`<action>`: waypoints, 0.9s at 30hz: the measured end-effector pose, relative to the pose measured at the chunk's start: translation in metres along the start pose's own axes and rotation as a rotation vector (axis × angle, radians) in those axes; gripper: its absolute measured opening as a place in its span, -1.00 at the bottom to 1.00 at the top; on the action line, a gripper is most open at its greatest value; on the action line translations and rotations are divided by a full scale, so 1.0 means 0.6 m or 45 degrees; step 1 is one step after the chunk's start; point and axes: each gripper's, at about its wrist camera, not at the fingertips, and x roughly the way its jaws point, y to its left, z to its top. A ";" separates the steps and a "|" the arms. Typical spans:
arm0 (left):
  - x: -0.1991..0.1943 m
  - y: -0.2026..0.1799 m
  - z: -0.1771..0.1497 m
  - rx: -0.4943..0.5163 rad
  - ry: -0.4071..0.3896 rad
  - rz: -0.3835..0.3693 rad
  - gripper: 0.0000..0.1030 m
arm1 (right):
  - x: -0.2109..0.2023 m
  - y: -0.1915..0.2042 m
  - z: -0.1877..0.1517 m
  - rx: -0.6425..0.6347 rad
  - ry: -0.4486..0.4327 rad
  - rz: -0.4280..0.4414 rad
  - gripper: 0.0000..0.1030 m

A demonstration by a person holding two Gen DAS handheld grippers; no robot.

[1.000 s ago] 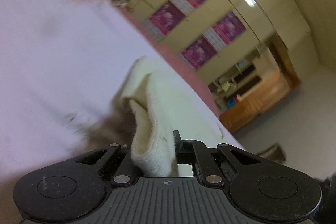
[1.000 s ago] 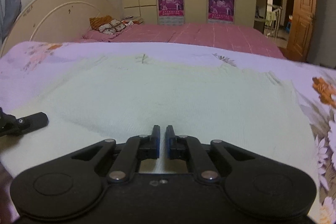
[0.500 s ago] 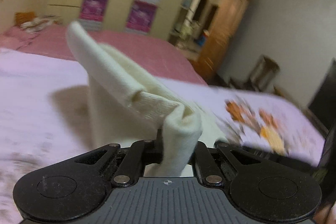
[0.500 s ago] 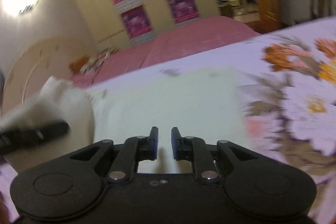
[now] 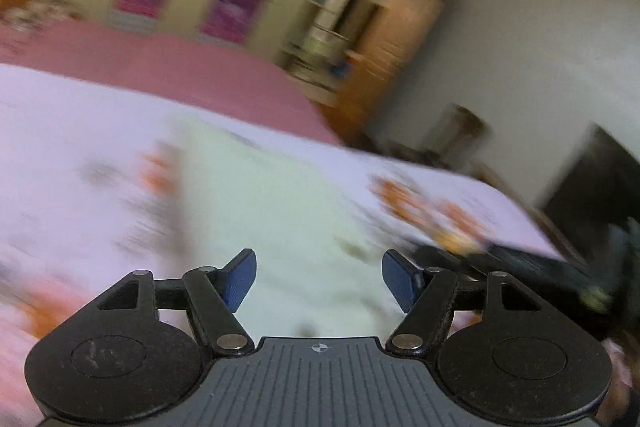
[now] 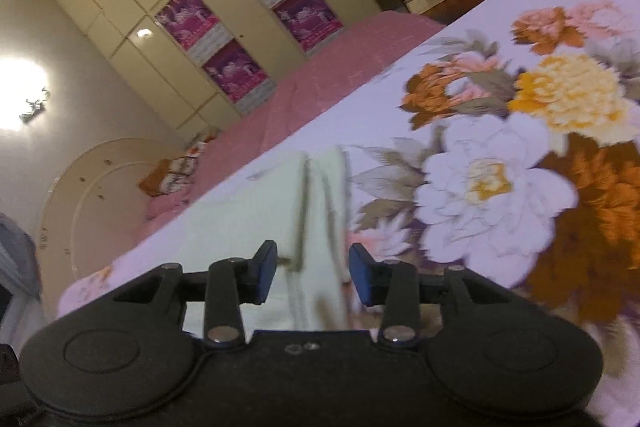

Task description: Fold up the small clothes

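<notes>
1. Cream wardrobe doors (image 6: 168, 39) carrying four magenta posters (image 6: 248, 23) fill the far wall of a bedroom, behind a bed spread with a plain pink cover (image 6: 320, 75).
2. Nearer than the pink cover lies the working surface, a pale lilac bedsheet printed with big orange, yellow and white flowers (image 6: 500, 183).
3. On that sheet lies the cream knitted garment (image 6: 248, 223), folded over itself so that a long edge runs away from the camera; the largest flowers lie just to its right in the right wrist view.
4. Beside the wardrobe stand open shelves and a brown wooden door (image 5: 396, 39); the left wrist view is heavily motion-blurred, so the shelf contents cannot be made out.
5. A curved cream headboard (image 6: 92, 195) with a patterned orange cushion (image 6: 168, 175) stands at the far left of the pink cover.
6. Nothing blocks either view of the garment.
7. The left gripper (image 5: 319, 277) hangs over the cream garment (image 5: 272, 211); its jaws are spreading wide and nothing is between the blue pads.
8. The right gripper (image 6: 312, 273) sits low over the garment's folded edge, its jaws parting; the cloth lies beneath the gap, and the pads do not press on it.
9. The right gripper's dark body (image 5: 520, 263) shows at the right of the left wrist view, just beside the garment.
</notes>
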 end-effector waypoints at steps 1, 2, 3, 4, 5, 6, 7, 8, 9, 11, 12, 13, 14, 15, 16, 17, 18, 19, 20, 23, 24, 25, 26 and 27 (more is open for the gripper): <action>-0.001 0.029 0.013 -0.036 0.001 0.056 0.35 | 0.006 0.008 -0.002 -0.010 0.011 0.013 -0.22; -0.002 0.053 0.020 -0.070 0.002 0.078 0.35 | 0.015 0.016 -0.005 -0.021 0.024 0.023 -0.22; -0.002 0.074 0.025 -0.095 0.009 0.097 0.35 | 0.027 0.024 -0.009 -0.037 0.039 0.031 -0.22; 0.003 0.084 0.027 -0.099 0.019 0.114 0.35 | 0.035 0.031 -0.012 -0.053 0.051 0.030 -0.22; 0.007 0.094 0.025 -0.092 0.036 0.134 0.35 | 0.045 0.037 -0.016 -0.069 0.067 0.023 -0.22; 0.010 0.103 0.020 -0.090 0.063 0.139 0.35 | 0.057 0.042 -0.019 -0.087 0.088 0.007 -0.22; 0.012 0.111 0.014 -0.096 0.091 0.141 0.34 | 0.065 0.045 -0.021 -0.101 0.103 -0.012 -0.22; 0.024 0.109 0.010 -0.098 0.106 0.138 0.35 | 0.072 0.046 -0.023 -0.111 0.115 -0.025 -0.23; 0.030 0.104 0.001 -0.094 0.116 0.135 0.35 | 0.078 0.046 -0.024 -0.115 0.130 -0.033 -0.24; 0.024 0.110 -0.008 -0.096 0.118 0.126 0.35 | 0.084 0.052 -0.026 -0.126 0.150 -0.032 -0.24; 0.029 0.105 -0.012 -0.100 0.118 0.123 0.35 | 0.084 0.057 -0.027 -0.141 0.157 -0.013 -0.23; 0.033 0.110 -0.013 -0.103 0.116 0.118 0.37 | 0.086 0.065 -0.028 -0.165 0.163 -0.001 -0.22; 0.039 0.113 -0.016 -0.108 0.116 0.113 0.37 | 0.089 0.072 -0.030 -0.197 0.166 -0.022 -0.22; 0.053 0.100 -0.016 -0.112 0.118 0.112 0.37 | 0.095 0.073 -0.030 -0.221 0.170 -0.057 -0.25; 0.055 0.102 -0.013 -0.110 0.115 0.109 0.37 | 0.097 0.069 -0.030 -0.210 0.173 -0.069 -0.31; 0.056 0.103 -0.011 -0.099 0.113 0.112 0.37 | 0.097 0.064 -0.028 -0.179 0.172 -0.058 -0.31; 0.066 0.104 -0.009 -0.084 0.119 0.118 0.37 | 0.096 0.061 -0.028 -0.161 0.171 -0.049 -0.30; 0.064 0.105 -0.010 -0.071 0.129 0.123 0.37 | 0.096 0.060 -0.028 -0.154 0.169 -0.042 -0.28; 0.083 0.105 -0.011 -0.068 0.138 0.125 0.38 | 0.098 0.061 -0.029 -0.155 0.172 -0.041 -0.27; 0.108 0.099 -0.009 -0.049 0.156 0.142 0.41 | 0.117 0.088 -0.036 -0.258 0.205 -0.080 -0.26; 0.107 0.096 -0.007 -0.042 0.161 0.146 0.41 | 0.120 0.102 -0.039 -0.322 0.208 -0.102 -0.39; 0.104 0.094 -0.005 -0.045 0.163 0.150 0.41 | 0.122 0.115 -0.042 -0.377 0.206 -0.111 -0.67; 0.116 0.094 -0.001 -0.049 0.160 0.152 0.41 | 0.120 0.124 -0.044 -0.407 0.199 -0.116 -0.70; 0.114 0.092 0.000 -0.048 0.147 0.149 0.41 | 0.117 0.131 -0.045 -0.438 0.188 -0.127 -0.72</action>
